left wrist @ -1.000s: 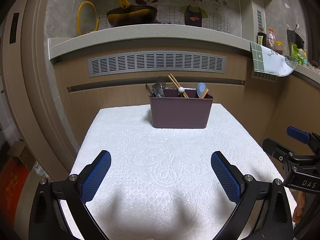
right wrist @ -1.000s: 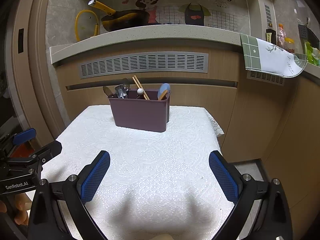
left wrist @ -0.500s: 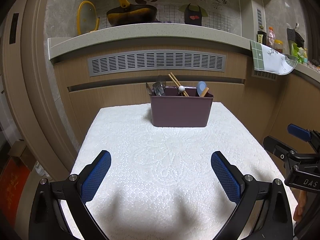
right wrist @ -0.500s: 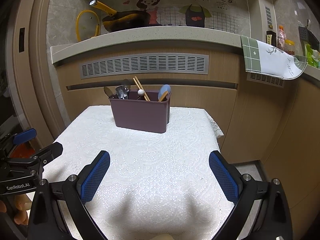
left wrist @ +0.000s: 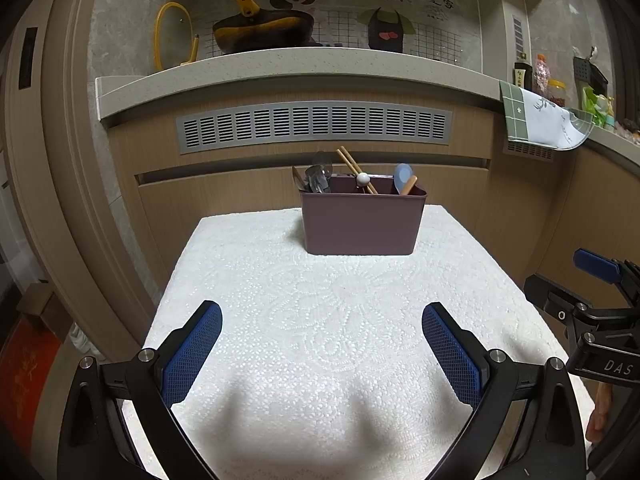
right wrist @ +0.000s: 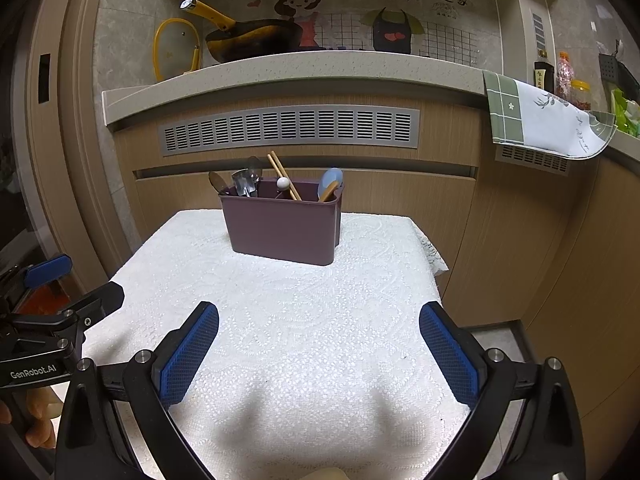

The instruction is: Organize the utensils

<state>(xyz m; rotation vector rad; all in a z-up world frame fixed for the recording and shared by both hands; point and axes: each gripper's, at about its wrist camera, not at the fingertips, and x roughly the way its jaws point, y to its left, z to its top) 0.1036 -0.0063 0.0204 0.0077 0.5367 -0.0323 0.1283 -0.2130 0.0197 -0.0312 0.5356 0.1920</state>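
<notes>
A dark purple utensil holder stands at the far end of the table with the white lace cloth; it also shows in the right wrist view. In it are metal spoons and a fork, wooden chopsticks and a blue spoon. My left gripper is open and empty over the near part of the table. My right gripper is open and empty too. Each gripper shows at the edge of the other's view.
A wooden cabinet with a grey vent stands behind the table. On the counter above are a dark pan with a yellow handle and a green-and-white cloth. The floor lies beyond the table's right edge.
Both grippers have drawn back slightly from the holder and stay open. Nothing on the table has moved.
</notes>
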